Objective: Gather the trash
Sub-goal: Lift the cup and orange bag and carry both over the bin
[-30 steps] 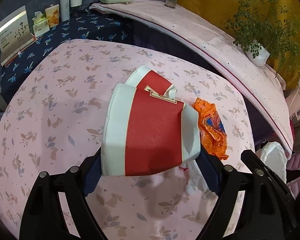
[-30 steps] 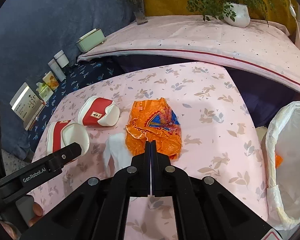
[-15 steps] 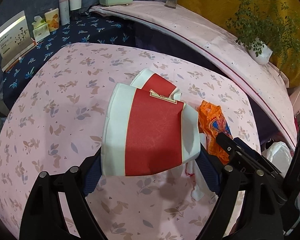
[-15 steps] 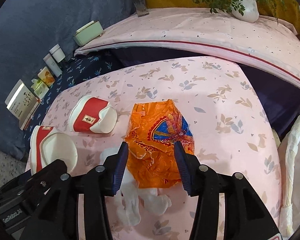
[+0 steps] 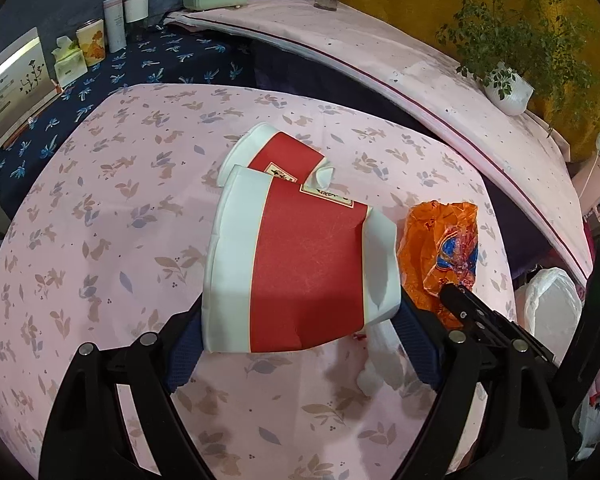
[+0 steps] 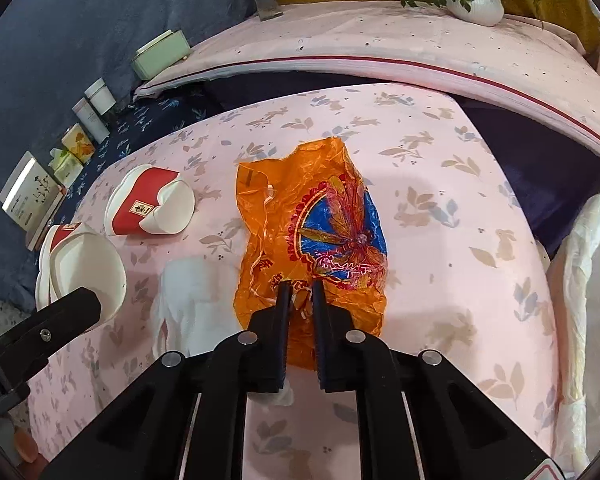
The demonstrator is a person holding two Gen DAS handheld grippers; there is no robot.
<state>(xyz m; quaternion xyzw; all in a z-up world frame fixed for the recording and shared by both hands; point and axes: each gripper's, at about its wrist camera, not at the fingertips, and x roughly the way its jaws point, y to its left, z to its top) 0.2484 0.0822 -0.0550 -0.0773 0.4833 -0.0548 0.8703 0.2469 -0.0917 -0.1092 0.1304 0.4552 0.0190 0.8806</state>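
My left gripper (image 5: 300,336) is shut on a crushed red-and-white paper cup (image 5: 304,268), held just above the pink tablecloth (image 5: 100,240). A second crushed cup (image 5: 276,156) lies on the table behind it. To the right lies an orange plastic bag (image 6: 320,220) with a blue and red print. My right gripper (image 6: 300,292) sits at the bag's near edge, its jaws closing with a fold of the bag pinched between them. A crumpled white tissue (image 6: 196,296) lies left of the bag. The held cup (image 6: 80,268) shows at the left of the right wrist view.
A white trash bag (image 6: 588,280) hangs open past the table's right edge. Behind the table runs a pink-covered bench (image 6: 420,48) with a potted plant (image 6: 476,0) and a green box (image 6: 160,54). Small boxes and jars (image 5: 88,40) stand on navy cloth at the far left.
My right gripper opened, dropped down onto the orange bag's near edge and closed on it. The left gripper kept still with its cup.
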